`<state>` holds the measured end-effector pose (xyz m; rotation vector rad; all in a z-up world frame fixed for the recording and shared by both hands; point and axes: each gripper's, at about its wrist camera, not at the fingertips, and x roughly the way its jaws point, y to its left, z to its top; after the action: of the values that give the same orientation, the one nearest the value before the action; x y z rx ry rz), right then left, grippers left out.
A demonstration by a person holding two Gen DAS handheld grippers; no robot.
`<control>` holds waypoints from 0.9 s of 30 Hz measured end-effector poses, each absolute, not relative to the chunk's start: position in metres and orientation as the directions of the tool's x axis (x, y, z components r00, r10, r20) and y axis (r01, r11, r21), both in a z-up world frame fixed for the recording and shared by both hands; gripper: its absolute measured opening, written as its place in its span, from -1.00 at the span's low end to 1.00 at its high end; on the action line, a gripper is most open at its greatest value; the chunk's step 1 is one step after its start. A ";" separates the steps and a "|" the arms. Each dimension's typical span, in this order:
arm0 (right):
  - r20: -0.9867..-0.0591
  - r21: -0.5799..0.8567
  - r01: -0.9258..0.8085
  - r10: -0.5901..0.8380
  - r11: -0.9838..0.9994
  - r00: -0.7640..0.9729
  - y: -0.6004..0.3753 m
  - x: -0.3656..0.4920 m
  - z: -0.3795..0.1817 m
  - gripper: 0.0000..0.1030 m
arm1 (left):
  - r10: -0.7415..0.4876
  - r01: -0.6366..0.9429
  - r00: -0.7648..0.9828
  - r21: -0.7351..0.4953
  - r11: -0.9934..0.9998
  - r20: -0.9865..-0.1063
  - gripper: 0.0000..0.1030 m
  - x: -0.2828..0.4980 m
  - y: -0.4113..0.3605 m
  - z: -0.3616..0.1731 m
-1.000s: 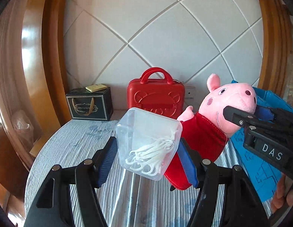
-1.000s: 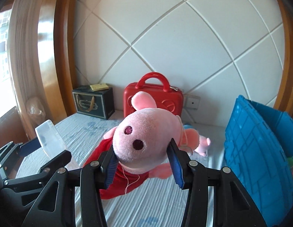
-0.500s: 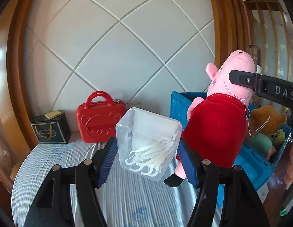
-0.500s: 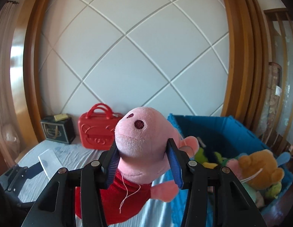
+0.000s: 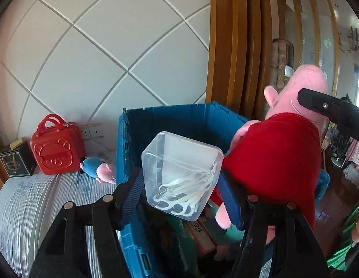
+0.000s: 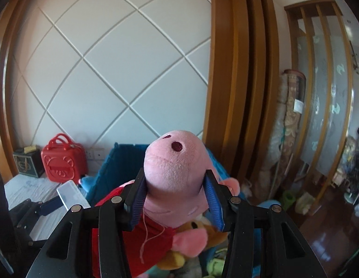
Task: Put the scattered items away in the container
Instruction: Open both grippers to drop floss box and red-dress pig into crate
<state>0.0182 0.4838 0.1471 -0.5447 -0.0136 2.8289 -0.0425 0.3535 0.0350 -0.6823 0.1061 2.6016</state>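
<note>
Carrying both finds over the blue crate (image 5: pixel 170 118) at once.
My left tool (image 5: pixel 179 192) pinches the clear floss-pick box (image 5: pixel 182 162) by its side walls, open top up so nothing spills; my right tool (image 6: pixel 177 199) squeezes the pig plush (image 6: pixel 177 169) by its head at three o'clock, body hanging above the toys inside.

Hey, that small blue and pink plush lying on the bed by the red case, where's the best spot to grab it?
Grip the small plush across its blue body, coming from above: it lies flat on the striped bedding, wedged between the red case and blue bin, so the sides look blocked.
</note>
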 end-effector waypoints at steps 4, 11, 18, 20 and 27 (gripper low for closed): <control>-0.381 -0.017 -0.254 0.241 -0.967 -0.892 0.515 0.016 0.126 -0.10 | 0.352 -0.398 -0.778 -0.024 -0.917 -0.520 0.25 -0.052 0.365 0.032; -0.355 -0.007 -0.217 0.205 -0.976 -0.912 0.523 -0.031 0.131 -0.10 | 0.260 -0.343 -0.779 0.041 -0.938 -0.570 0.24 -0.075 0.354 0.015; -0.364 -0.021 -0.148 0.146 -0.989 -0.920 0.497 -0.055 0.133 0.57 | 0.198 -0.320 -0.781 0.107 -0.941 -0.592 0.24 -0.080 0.369 0.014; -0.366 0.012 -0.145 0.130 -0.989 -0.922 0.500 -0.051 0.134 0.79 | 0.196 -0.315 -0.775 0.098 -0.944 -0.600 0.24 -0.086 0.370 0.017; -0.373 0.018 -0.168 0.149 -0.986 -0.916 0.513 -0.013 0.133 0.89 | 0.191 -0.327 -0.755 0.107 -0.939 -0.627 0.31 -0.092 0.379 0.019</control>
<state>-0.0134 0.5130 0.1331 -0.5634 0.0747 2.9243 -0.0924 0.3792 0.0187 -0.9277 0.3055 2.6908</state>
